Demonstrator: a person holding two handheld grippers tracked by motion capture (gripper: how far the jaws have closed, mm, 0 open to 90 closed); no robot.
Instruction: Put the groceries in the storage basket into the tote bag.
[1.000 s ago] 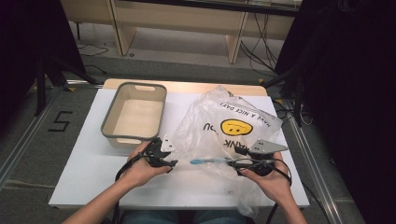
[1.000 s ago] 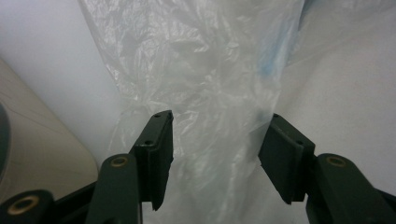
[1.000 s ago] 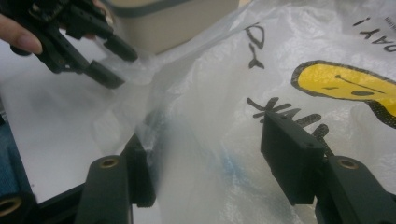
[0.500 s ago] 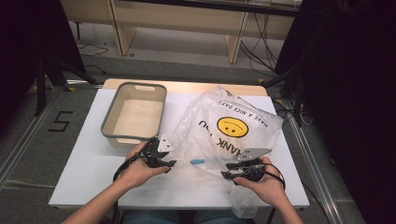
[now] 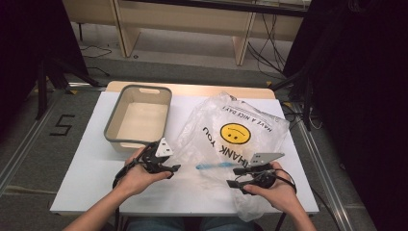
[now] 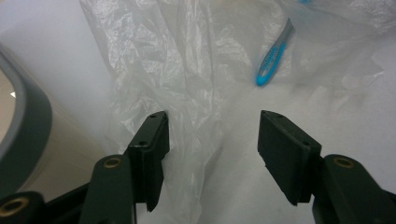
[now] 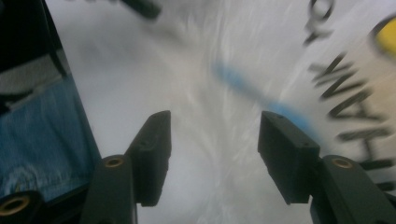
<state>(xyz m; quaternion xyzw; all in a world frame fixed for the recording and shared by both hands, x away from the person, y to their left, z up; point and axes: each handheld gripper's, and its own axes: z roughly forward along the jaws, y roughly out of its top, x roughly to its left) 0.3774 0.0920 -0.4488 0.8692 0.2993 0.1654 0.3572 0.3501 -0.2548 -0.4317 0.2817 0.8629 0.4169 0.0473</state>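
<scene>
Both grippers are sitting wide open, holding nothing: left gripper (image 6: 212, 140) facing the bag (image 5: 231, 139), right gripper (image 7: 212, 144) over it.

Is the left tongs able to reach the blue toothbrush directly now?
Probably not: the toothbrush seems to lie inside the bag, whose plastic covers it. The open left tongs would meet plastic first.

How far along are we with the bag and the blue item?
Nothing looks finished: the grey bin holds nothing, and the blue toothbrush-like item lies under the clear plastic bag on the table. In hand: neither tool grips anything. The left tool is open at the bag's edge; the right tool is open over the bag. Left: whatever handling of the bag or the item is planned.
</scene>
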